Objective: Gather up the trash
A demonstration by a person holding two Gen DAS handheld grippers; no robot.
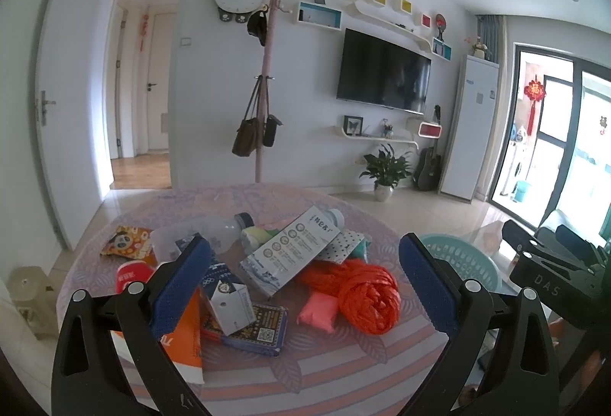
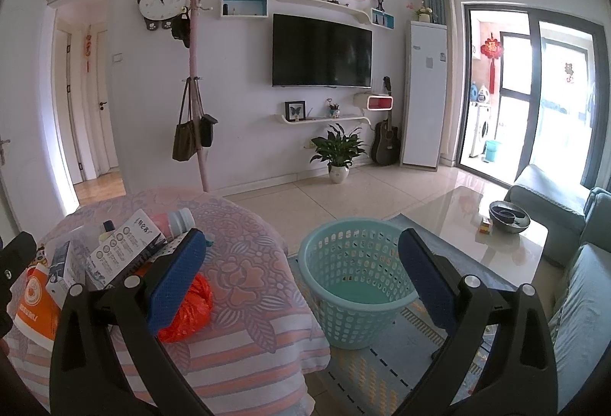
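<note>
A pile of trash lies on the round table [image 1: 305,370] with its striped pink cloth: an orange plastic bag [image 1: 362,295], a pink packet [image 1: 317,313], a long white box [image 1: 294,250], a clear plastic bottle [image 1: 214,232], a small carton [image 1: 233,305], a panda snack bag [image 1: 128,242] and a red cup [image 1: 131,272]. My left gripper [image 1: 301,286] is open and empty above the pile. My right gripper [image 2: 301,286] is open and empty, between the table edge and the teal basket [image 2: 355,267] on the floor. The orange bag [image 2: 191,305] shows by its left finger.
The basket [image 1: 458,255] stands right of the table on a blue rug [image 2: 382,370]. A glass coffee table [image 2: 488,225] with a dark bowl and a grey sofa [image 2: 580,282] lie to the right. A coat rack [image 1: 263,91], TV and potted plant [image 2: 338,152] stand by the far wall.
</note>
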